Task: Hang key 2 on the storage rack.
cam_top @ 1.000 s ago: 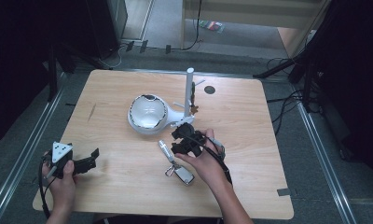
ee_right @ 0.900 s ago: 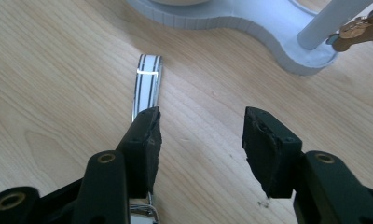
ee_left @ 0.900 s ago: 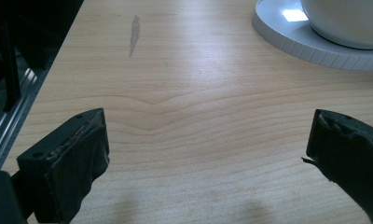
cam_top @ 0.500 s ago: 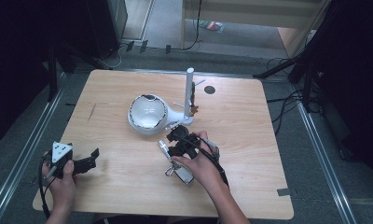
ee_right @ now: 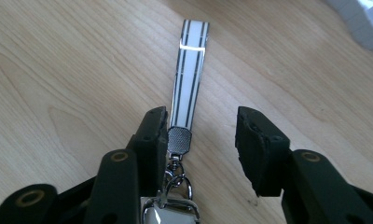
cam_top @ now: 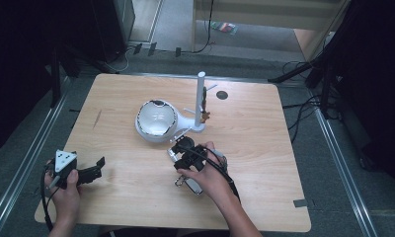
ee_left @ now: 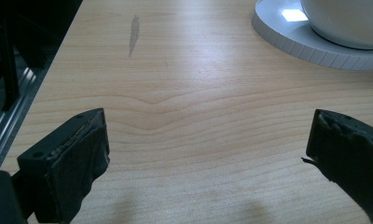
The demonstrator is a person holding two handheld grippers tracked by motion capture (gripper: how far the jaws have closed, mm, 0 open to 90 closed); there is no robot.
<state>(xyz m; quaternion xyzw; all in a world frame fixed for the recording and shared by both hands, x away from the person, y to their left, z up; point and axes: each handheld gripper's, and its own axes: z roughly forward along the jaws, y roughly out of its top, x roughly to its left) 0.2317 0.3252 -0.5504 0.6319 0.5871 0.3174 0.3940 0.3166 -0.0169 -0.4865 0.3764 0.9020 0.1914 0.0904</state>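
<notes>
The right gripper is down low over the table, jaws parted with nothing between them yet, and the keychain lies flat right under it. Its striped strap runs straight out ahead of the claw, the knurled metal ferrule sits just inside and touching the inner face of one jaw, and the clasp and rings are back underneath the claw's body. It looks to me like a pick-up is being lined up, and the trouble is that the strap is off to one side of the gap rather than centred. I'd shift the claw sideways until the ferrule sits midway between the pads, then settle down so the tips meet the wood before closing; otherwise one jaw may just push the thing along. Beyond the claw stands a white stand with a dish and post. The left gripper waits well apart, jaws spread wide over bare wood, holding nothing.
</notes>
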